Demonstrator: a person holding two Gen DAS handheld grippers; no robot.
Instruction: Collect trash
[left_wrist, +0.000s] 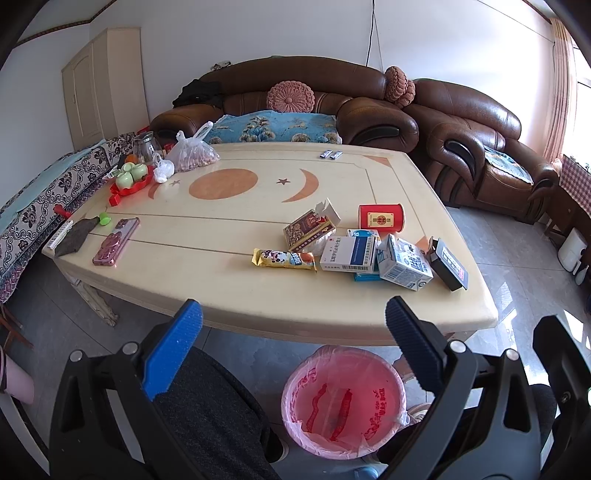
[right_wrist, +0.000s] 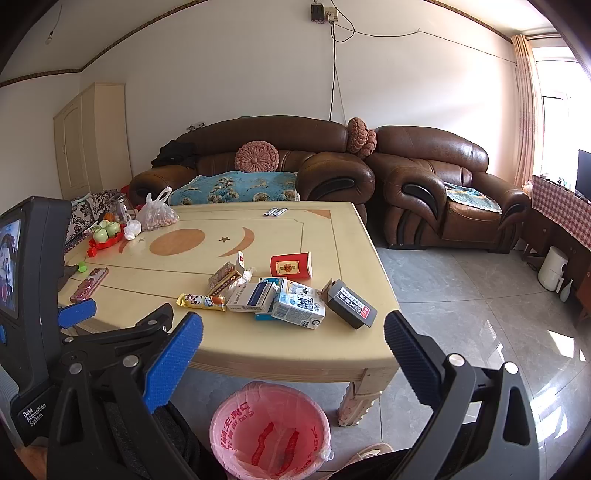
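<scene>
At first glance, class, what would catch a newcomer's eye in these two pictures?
First, the heap of boxes and wrappers on the near right part of the table, with a red cup lying on its side just behind it. Next, the pink-lined bin on the floor below the table's near edge. Both grippers, left and right, are open with nothing between their fingers.

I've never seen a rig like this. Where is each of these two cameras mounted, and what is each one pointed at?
Left wrist: sits behind the left claw, facing across the table to the sofa; its blue fingers spread, the person's dark-clad leg below.
Right wrist: sits behind the right claw, facing likewise from further right; the left claw's body shows beside it.
Both share the trash pile, with its milk carton, and the pink-lined bin.
</scene>
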